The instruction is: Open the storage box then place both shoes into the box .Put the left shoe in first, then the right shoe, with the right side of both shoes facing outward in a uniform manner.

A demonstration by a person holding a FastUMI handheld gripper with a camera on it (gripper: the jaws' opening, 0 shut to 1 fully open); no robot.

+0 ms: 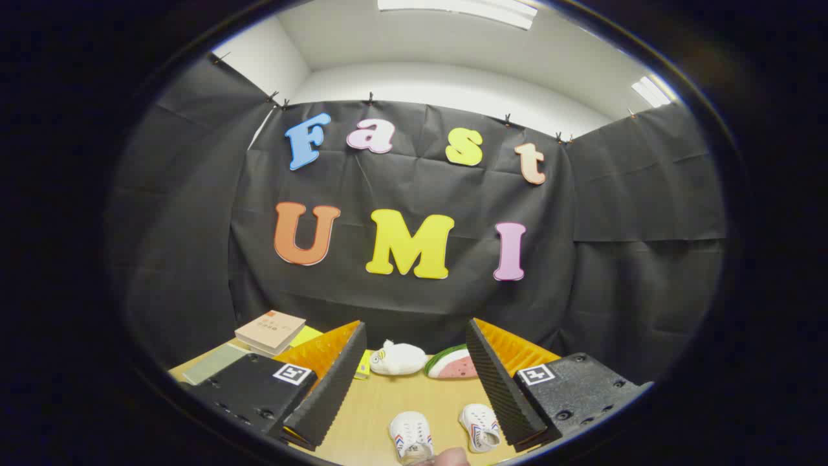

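Hovering above the pale wooden tabletop [375, 408], the hand-held gripper [414, 388] has its two black ribbed fingers, orange on their outer faces, spread wide apart and holding nothing. Left finger [326, 388] and right finger [501, 388] each carry a square black-and-white marker on the dark block behind them.

Between the fingers, near their bases, lie the two small white fabric shoes with red and blue side stripes: one shoe [411, 435] sits near the middle, the other shoe [480, 427] just to its right, close beside the right finger; which is the left and which the right shoe cannot be told. A fingertip of a person [451, 457] shows at the near edge, just beside the middle shoe.

Farther off, beyond the fingertips, rest a white plush toy with a yellow beak [398, 358] and, touching its right side, a watermelon-slice plush [453, 364]. Far left, behind the left finger, a tan-covered book [270, 330] lies on a yellow sheet [305, 336], with a grey-green flat pad [213, 364] nearer.
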